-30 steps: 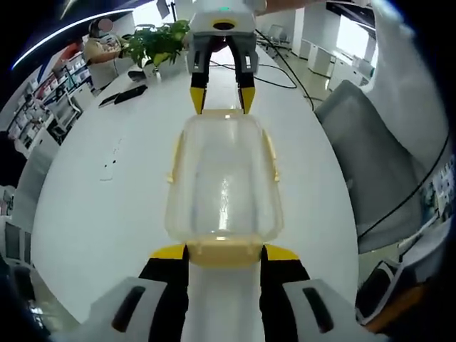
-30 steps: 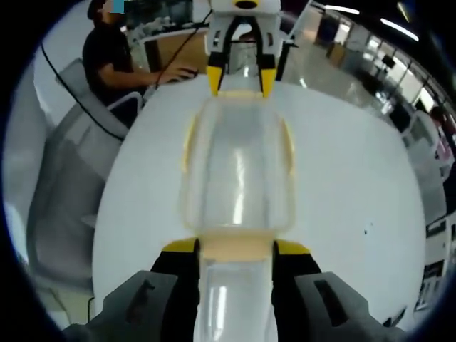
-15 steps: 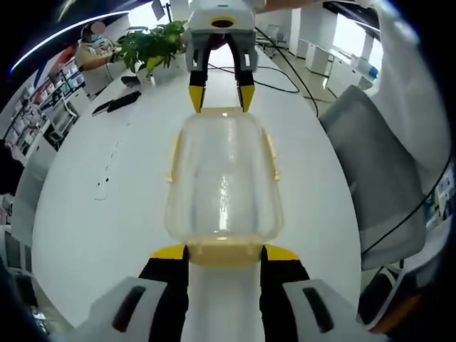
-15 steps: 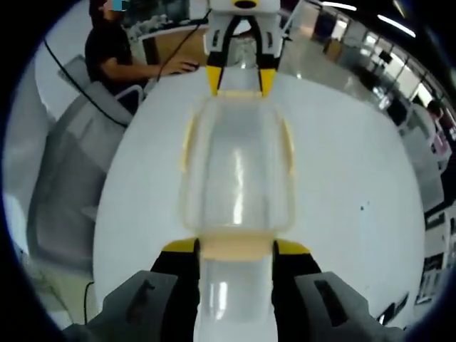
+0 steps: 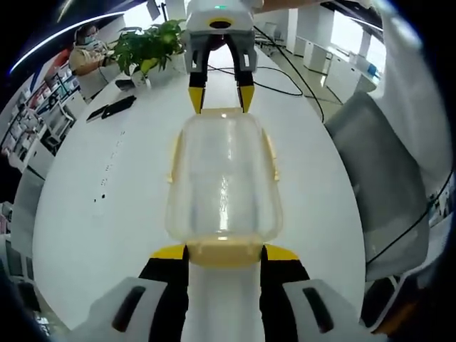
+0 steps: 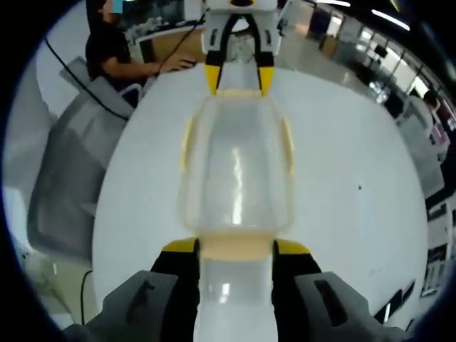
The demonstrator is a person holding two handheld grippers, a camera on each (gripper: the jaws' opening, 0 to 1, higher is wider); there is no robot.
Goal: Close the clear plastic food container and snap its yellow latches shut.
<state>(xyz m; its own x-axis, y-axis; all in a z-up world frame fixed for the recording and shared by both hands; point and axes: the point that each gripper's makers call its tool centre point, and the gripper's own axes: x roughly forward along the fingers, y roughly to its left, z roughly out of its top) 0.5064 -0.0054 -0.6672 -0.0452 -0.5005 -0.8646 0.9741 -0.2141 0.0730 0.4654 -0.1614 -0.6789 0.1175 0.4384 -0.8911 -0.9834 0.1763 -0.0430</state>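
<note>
- The clear plastic food container [image 5: 223, 178] sits lid-on over the white surface [image 5: 92, 214], stretched out lengthwise between the two grippers.
- Left hand-held gripper [image 5: 223, 254] has its jaws spread to either side of the near yellow latch [image 5: 222, 251], black-and-yellow tips right beside the container's end. Can't tell if they're actually pinching it.
- Right hand-held gripper [image 6: 235, 251] is the same deal at the opposite end: jaws apart, flanking the yellow end latch [image 6: 235, 248] there. It also pops up at the far end in the left gripper view, tips touching or just about touching the container's far edge.
- Yellow side latches [image 5: 270, 153] run along both long sides and lie close against the walls.
- Around it: a potted plant [image 5: 146, 46] at the far end of the surface, dark flat items [image 5: 107, 108] off to the left, a black cable [image 5: 285, 78] trailing on the right.
- A grey office chair [image 5: 388, 178] sits close by the surface's edge.
- In the right gripper view, a person in dark clothes [image 6: 114, 53] sits at another desk.
</note>
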